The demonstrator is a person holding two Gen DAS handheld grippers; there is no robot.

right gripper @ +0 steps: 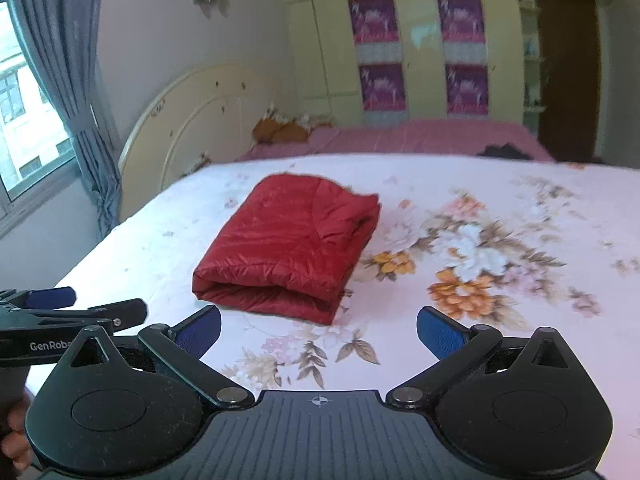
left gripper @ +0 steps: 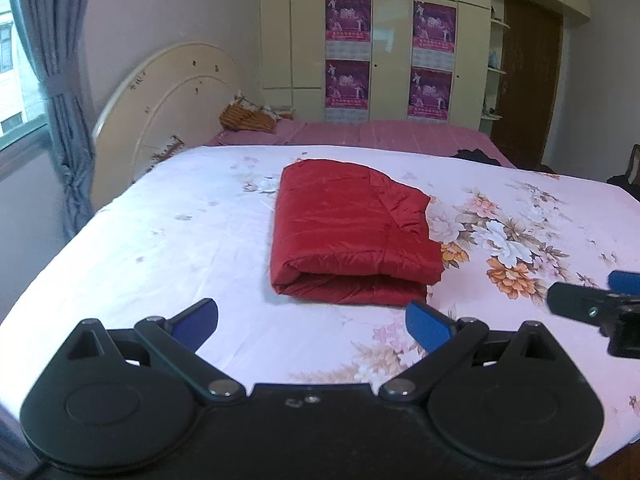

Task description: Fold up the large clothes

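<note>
The left gripper (left gripper: 311,322) hangs over the near part of the bed (left gripper: 132,240), its 2 blue-padded fingers (left gripper: 198,320) spread wide with only the floral sheet (left gripper: 520,240) showing between them. They hold nothing and touch nothing; the right-hand pad sits just in front of the near right corner of the garment, and whether it brushes the fabric cannot be told.

The right gripper (right gripper: 319,330) is likewise spread wide, its 2 fingers (right gripper: 440,334) clear of any cloth and gripping nothing. It hovers above the sheet on the near side of the garment. The left gripper appears at the left edge of the right wrist view, seen from the side, with part of a hand (right gripper: 16,436) below it. The right gripper shows at the right edge of the left wrist view, near the bed surface.

The red quilted jacket (left gripper: 352,236) lies folded into a thick rectangular bundle in the middle of the bed, its rounded fold edge facing the grippers and its layers stacked flat. It rests free, apart from both sets of fingers.

Behind the bed stand a cream headboard (left gripper: 172,96), a wardrobe (left gripper: 392,40) with 4 purple posters, and a grey curtain (left gripper: 60,80) at the window.
</note>
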